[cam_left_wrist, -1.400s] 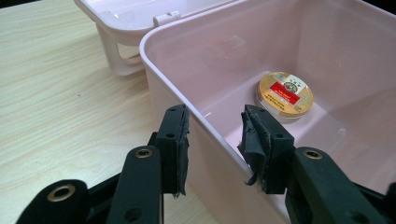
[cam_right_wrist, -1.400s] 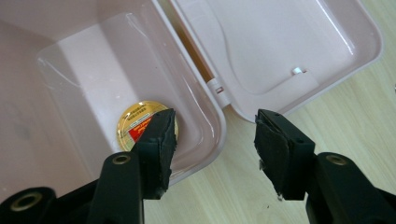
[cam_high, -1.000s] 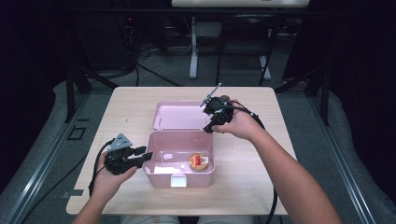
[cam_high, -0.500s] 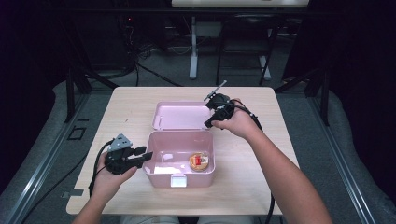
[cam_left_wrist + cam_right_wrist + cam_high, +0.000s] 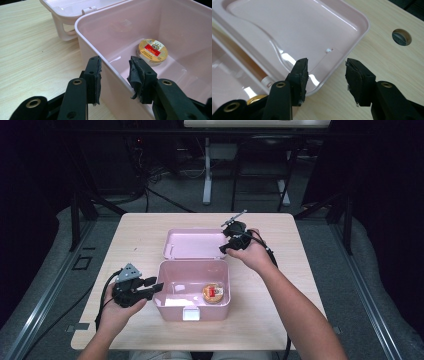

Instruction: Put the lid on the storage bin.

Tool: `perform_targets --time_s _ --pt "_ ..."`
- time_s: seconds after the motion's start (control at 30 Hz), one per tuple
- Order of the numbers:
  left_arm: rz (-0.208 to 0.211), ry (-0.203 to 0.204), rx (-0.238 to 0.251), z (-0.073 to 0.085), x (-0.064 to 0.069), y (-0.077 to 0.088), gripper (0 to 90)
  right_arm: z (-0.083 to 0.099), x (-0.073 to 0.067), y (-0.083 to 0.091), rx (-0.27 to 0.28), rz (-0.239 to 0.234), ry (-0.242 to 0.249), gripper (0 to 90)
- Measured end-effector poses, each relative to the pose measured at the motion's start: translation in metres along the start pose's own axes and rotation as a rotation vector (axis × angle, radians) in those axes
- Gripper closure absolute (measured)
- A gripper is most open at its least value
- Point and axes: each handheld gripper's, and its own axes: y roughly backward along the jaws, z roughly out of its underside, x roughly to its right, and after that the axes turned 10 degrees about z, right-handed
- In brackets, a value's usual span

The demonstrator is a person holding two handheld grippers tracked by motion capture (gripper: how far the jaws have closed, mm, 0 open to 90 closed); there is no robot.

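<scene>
Right tongs [image 5: 226, 247] are coming down onto the near right corner of the open lid [image 5: 192, 244]; a second ago they were sitting higher and further right. Their jaws have just been closing a bit, and in the right gripper view the lid's rim [image 5: 322, 85] is passing between the pads, not pinched yet, so I'm calling them open. I'm reading this as lining up to grab the lid edge and swing it shut over the box [image 5: 192, 312]. Left tongs [image 5: 156, 287] aren't moving: they're parked at the box's left wall, jaws part open, straddling the rim [image 5: 110, 68] with one pad outside and one inside. I'm not seeing firm pad contact, so open as well, probably just bracing the box. The box itself is pale pink plastic, glossy, rounded corners, sitting near the front middle of the tabletop [image 5: 310, 270], with the lid lying flat behind it, hinged, inner face up. Inside, at the right of the floor, a small round tin [image 5: 213, 293] is lying flat, gold rim, red label on top, print too small to read. A pink latch tab is showing on the box's front wall.
</scene>
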Motion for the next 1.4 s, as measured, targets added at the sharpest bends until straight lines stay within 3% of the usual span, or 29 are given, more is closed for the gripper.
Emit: perform_targets --time_s 0.37,0.8,1.4 --pt "-0.002 -0.001 -0.001 0.0 0.0 0.0 61.1 0.001 0.003 -0.018 0.039 0.024 -0.11 52.7" --pt "-0.002 -0.002 0.005 0.001 0.0 0.0 61.2 0.0 0.019 -0.043 0.049 0.06 -0.232 56.4" --pt "-0.004 0.002 0.017 0.002 0.001 -0.001 61.5 -0.002 0.022 -0.061 0.05 0.074 -0.292 59.9"
